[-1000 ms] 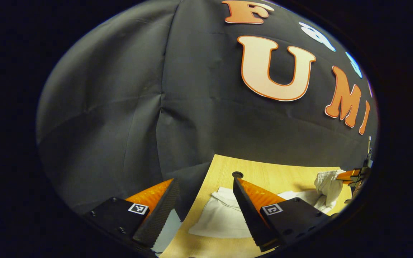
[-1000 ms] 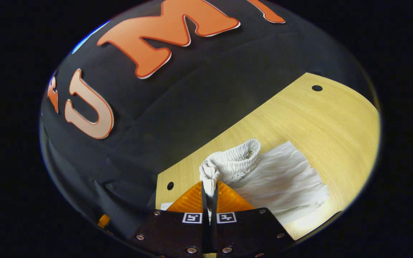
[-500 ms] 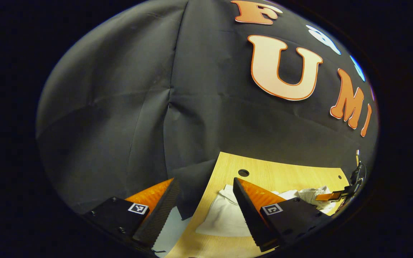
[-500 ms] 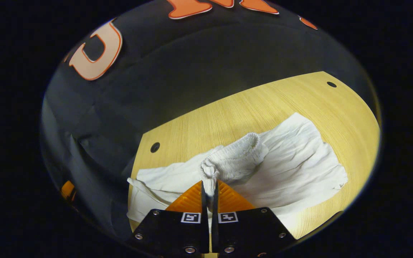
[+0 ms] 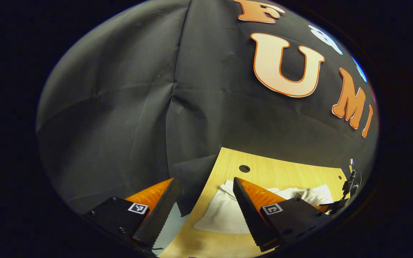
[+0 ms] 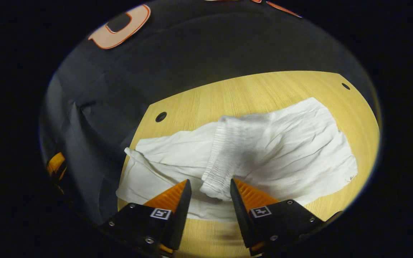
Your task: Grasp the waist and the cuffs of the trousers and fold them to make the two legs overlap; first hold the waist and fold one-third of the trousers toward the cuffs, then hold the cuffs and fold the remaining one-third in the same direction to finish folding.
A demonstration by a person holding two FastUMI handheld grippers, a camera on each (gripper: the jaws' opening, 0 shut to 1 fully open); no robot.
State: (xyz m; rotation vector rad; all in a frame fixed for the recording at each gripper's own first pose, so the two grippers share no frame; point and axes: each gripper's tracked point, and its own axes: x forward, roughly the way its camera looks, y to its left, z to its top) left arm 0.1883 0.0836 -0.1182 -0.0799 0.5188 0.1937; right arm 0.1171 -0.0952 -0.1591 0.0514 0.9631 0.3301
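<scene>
White trousers [image 6: 285, 150] lie across the wooden table [image 6: 264, 89]. Their ribbed waistband [image 6: 224, 154] is folded over onto the middle of the legs, and the cuff end [image 6: 138, 168] spreads toward the left. My right gripper [image 6: 209, 184] is open, with the near end of the waistband lying loose just beyond its fingertips. In the left gripper view, my left gripper [image 5: 203, 186] stands open with nothing between its fingers, above the table's edge beside the trousers' cuff end [image 5: 221, 215].
Black cloth walls close off the back and left side of the table. Small round holes [image 6: 161, 116] sit near the table's corners, one of them [image 5: 244, 168] in the left gripper view. Bare wood [image 6: 335, 211] lies in front of the trousers.
My right gripper has lowered the waistband onto the trousers' middle, opened and let it go. My left gripper has stayed open and barely shifted.
</scene>
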